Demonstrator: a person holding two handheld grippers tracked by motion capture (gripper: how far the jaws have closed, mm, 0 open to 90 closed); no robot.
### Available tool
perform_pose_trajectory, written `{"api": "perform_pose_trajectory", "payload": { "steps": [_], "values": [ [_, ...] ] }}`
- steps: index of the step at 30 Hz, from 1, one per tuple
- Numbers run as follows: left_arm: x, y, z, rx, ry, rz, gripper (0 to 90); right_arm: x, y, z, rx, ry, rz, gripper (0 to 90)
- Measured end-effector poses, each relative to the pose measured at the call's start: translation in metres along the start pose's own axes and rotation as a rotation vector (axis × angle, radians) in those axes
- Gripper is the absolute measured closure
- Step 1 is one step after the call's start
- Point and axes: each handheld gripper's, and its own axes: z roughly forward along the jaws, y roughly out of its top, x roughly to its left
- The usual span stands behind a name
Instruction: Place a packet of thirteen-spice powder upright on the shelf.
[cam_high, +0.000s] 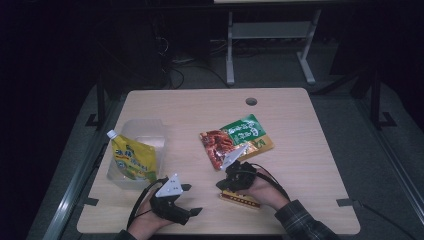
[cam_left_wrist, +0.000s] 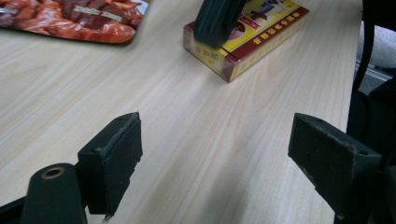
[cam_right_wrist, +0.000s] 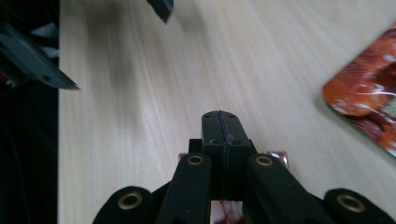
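Nearest the high camera, two forearms come in over the near edge of the counter (cam_high: 300, 130), each hand carrying tongs. Going down in size from that pale wood top: a clear tub (cam_high: 142, 131) sits at its left side with a yellow spouted pouch (cam_high: 131, 159) leaning in it; a red and green snack bag (cam_high: 235, 140) lies flat near the middle; a slim red and yellow box (cam_high: 241, 199) lies near the front edge, just below the bag.

Left tongs (cam_high: 192, 199) hover low over bare wood by the front edge, well apart from the box, jaws spread wide with nothing between them (the left gripper view shows both black pads with plain wood in the gap). Right tongs (cam_high: 221, 185) are pressed fully together, pad against pad, gripping nothing; their closed tip rests on or just above the left end of the box (cam_left_wrist: 247, 35), and contact cannot be told for sure
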Motion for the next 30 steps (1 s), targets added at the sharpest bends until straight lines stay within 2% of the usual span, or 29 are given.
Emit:
{"api": "perform_pose_trajectory", "payload": {
  "steps": [3, 4, 5, 8, 9, 10, 11, 14, 15, 21, 23, 30],
  "values": [
    [0.001, 0.005, 0.006, 0.024, -0.015, 0.052, 16.7, 0.002, -0.007, -0.017, -0.046, -0.026, 0.022, 89.9],
    [0.001, 0.008, 0.009, 0.017, -0.020, 0.058, 16.6, 0.002, -0.010, -0.022, -0.053, -0.035, 0.025, 89.9],
    [0.002, 0.013, 0.013, 0.009, -0.029, 0.072, 16.5, 0.004, -0.016, -0.030, -0.069, -0.040, 0.066, 89.9],
    [0.002, 0.020, 0.018, 0.005, -0.040, 0.092, 15.8, 0.005, -0.025, -0.039, -0.078, -0.056, 0.091, 89.9],
    [0.004, 0.024, 0.022, 0.011, -0.050, 0.112, 15.6, 0.003, -0.036, -0.049, -0.093, -0.068, 0.114, 89.9],
    [0.004, 0.024, 0.022, 0.011, -0.050, 0.112, 15.0, 0.003, -0.036, -0.049, -0.093, -0.068, 0.114, 89.9],
    [0.006, 0.027, 0.024, 0.016, -0.059, 0.138, 15.0, 0.003, -0.039, -0.052, -0.094, -0.072, 0.121, 89.9],
    [0.009, 0.033, 0.031, 0.028, -0.085, 0.155, 14.5, 0.003, -0.054, -0.062, -0.093, -0.086, 0.153, 89.9],
    [0.010, 0.036, 0.035, 0.030, -0.088, 0.165, 14.5, 0.003, -0.065, -0.067, -0.089, -0.106, 0.168, 89.9],
    [0.015, 0.049, 0.051, 0.036, -0.118, 0.199, 14.4, 0.007, -0.085, -0.077, -0.073, -0.136, 0.206, 89.9],
    [0.017, 0.055, 0.059, 0.024, -0.137, 0.208, 14.5, 0.011, -0.098, -0.081, -0.059, -0.154, 0.237, 89.9],
    [0.015, 0.062, 0.072, 0.046, -0.171, 0.250, 14.4, 0.014, -0.113, -0.081, -0.037, -0.162, 0.277, 89.9]
  ]
}}
